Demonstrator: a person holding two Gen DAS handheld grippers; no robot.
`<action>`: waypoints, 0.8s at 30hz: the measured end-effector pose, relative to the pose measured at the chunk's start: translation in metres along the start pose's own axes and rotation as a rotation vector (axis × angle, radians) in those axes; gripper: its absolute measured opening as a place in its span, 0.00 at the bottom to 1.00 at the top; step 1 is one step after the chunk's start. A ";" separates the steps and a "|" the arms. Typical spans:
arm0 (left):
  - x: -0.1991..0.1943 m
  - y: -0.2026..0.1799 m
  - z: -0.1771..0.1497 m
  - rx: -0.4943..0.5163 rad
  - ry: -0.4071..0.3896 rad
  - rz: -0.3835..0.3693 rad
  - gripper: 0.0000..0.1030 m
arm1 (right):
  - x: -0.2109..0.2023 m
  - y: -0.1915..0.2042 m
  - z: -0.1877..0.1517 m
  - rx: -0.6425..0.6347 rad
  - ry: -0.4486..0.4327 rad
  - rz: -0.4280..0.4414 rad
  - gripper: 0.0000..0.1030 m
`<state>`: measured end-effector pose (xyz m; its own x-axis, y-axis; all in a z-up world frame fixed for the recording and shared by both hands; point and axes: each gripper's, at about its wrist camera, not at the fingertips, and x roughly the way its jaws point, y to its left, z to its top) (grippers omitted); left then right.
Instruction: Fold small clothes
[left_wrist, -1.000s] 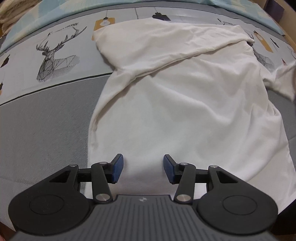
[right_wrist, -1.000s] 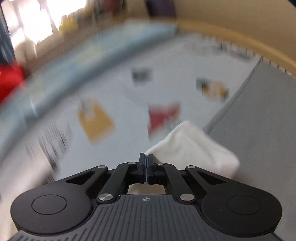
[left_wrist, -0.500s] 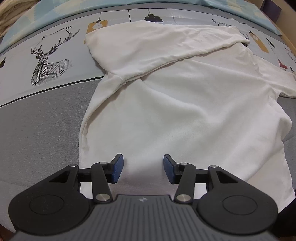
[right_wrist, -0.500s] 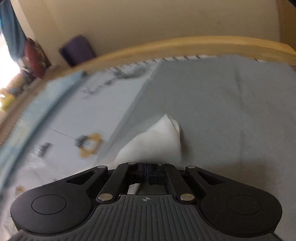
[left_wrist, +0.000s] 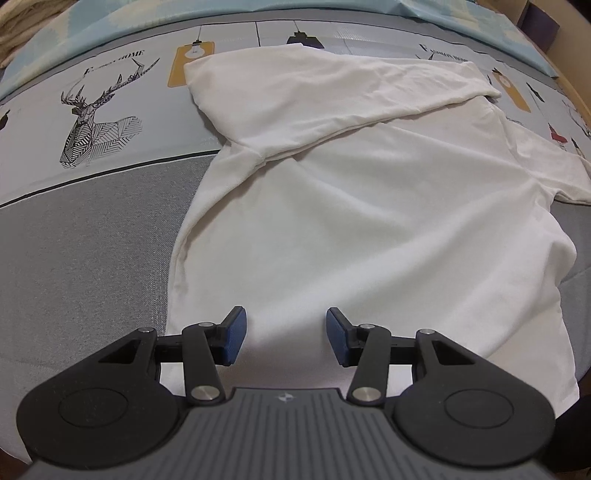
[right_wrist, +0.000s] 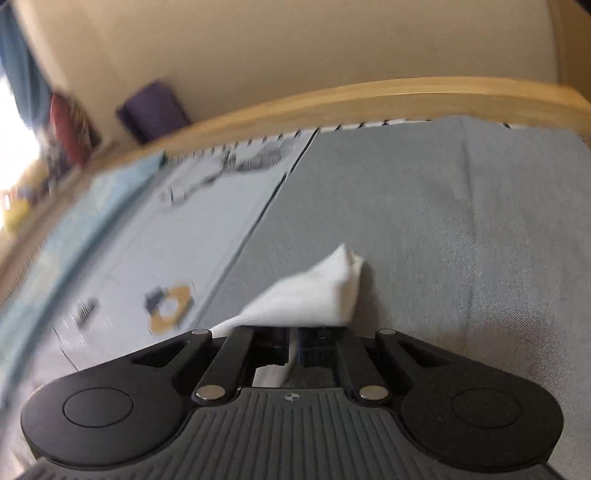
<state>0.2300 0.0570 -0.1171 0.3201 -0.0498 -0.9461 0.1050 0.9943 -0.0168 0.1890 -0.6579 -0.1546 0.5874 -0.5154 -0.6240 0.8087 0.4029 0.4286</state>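
Observation:
A white T-shirt (left_wrist: 369, 221) lies spread on the bed, its far part folded over toward the left. My left gripper (left_wrist: 283, 334) is open and empty, hovering over the shirt's near hem. My right gripper (right_wrist: 294, 341) is shut on a corner of the white T-shirt (right_wrist: 314, 295), which bunches into a point ahead of the jaws, over the grey bedspread (right_wrist: 461, 229).
The bedspread is grey near me (left_wrist: 85, 236) and pale blue farther off, with a deer print (left_wrist: 96, 125) and lamp prints. A wooden bed rail (right_wrist: 369, 96) and a beige wall lie beyond. A purple object (right_wrist: 151, 107) sits by the rail.
The right gripper has swung with the shirt corner from the patterned area toward the grey side by the bed rail. The shirt's right side has been pulled flatter. The left gripper stayed open and drew back slightly.

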 end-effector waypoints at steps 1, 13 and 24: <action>0.000 -0.001 0.000 0.004 0.000 -0.002 0.51 | -0.004 -0.002 0.002 0.013 -0.025 -0.024 0.04; 0.000 -0.011 0.001 0.017 -0.005 -0.016 0.51 | 0.000 -0.002 0.012 0.082 0.068 0.118 0.15; -0.001 -0.009 0.001 0.011 -0.010 -0.017 0.51 | 0.018 0.022 -0.007 -0.078 0.115 -0.032 0.00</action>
<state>0.2295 0.0476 -0.1153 0.3274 -0.0676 -0.9425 0.1212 0.9922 -0.0290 0.2171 -0.6533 -0.1610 0.5501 -0.4407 -0.7094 0.8197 0.4476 0.3575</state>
